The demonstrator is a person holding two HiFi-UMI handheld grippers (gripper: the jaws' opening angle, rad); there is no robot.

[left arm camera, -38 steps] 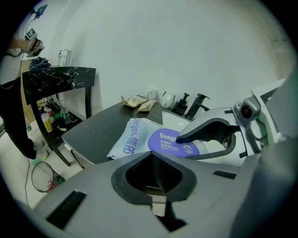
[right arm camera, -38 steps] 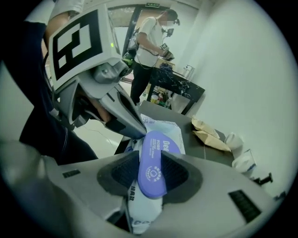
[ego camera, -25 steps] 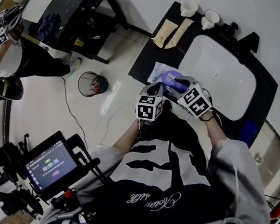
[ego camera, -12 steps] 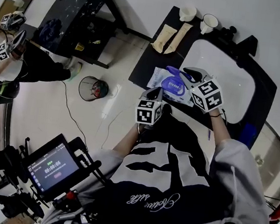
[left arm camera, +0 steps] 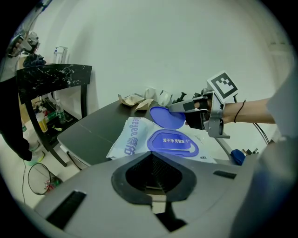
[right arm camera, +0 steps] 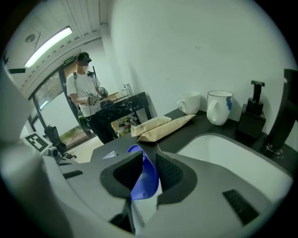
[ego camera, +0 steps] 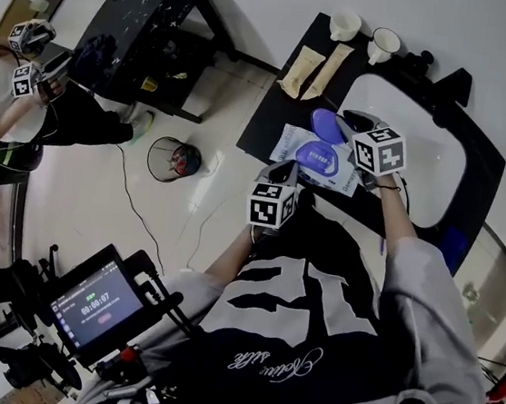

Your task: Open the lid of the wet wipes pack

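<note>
— starting at the right gripper (right arm camera: 148, 157), what goes down?
— item one: jaws pinching the blue lid (right arm camera: 143, 183) by its edge. the lid stands tilted in the air over the far end of the wet wipes pack (ego camera: 288, 140).
— and the left gripper (left arm camera: 152, 162)?
— item two: pads pressed together, nothing seen between them. the pack's near edge runs out of sight behind the tips; contact cannot be told.
— the pack itself?
— item three: lies flat on the dark counter (ego camera: 268, 116), just beside the white sink (ego camera: 426, 168). its blue oval seat (left arm camera: 173, 142) faces up, uncovered.
— further out?
— item four: two tan packets (ego camera: 313, 69) side by side at the counter's far end, two white cups (ego camera: 363, 33) beyond them against the wall.
— anything else?
— item five: a second person (right arm camera: 84, 90), well apart, standing by a black table (right arm camera: 125, 104).
</note>
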